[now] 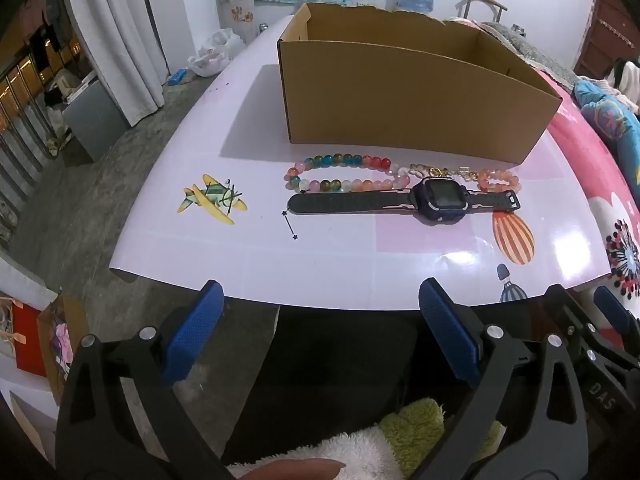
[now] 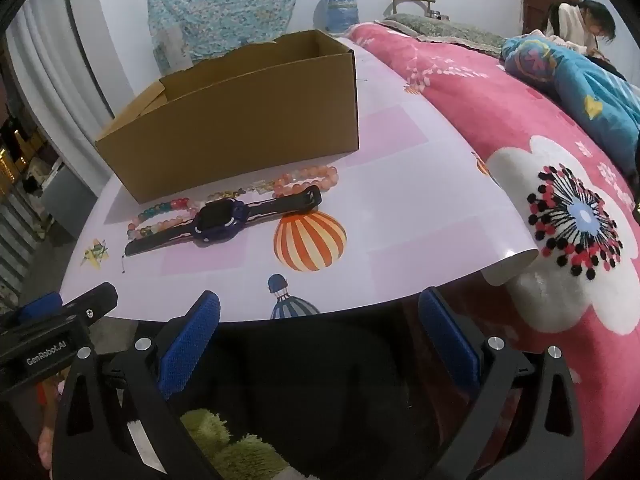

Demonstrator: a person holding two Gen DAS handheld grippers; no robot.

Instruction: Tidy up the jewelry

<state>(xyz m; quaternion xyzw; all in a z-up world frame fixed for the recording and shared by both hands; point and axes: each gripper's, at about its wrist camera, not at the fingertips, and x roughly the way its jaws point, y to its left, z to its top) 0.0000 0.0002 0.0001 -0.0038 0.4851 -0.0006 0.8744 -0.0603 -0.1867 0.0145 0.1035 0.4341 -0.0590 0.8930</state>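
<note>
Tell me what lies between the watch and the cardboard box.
The bead bracelets: a multicoloured strand and a peach one lie between the watch and the cardboard box. Both wrist views show this.

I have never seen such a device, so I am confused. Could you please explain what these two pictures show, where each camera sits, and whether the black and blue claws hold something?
There is no robot here. A person holds one hand tool in each hand, and each tool has a camera looking along its two fingers. One picture comes from the left gripper, the other from the right gripper. Both are open and hold nothing. On the table lie a watch, a bead bracelet and a smaller pink bracelet, before an open cardboard box.
</note>
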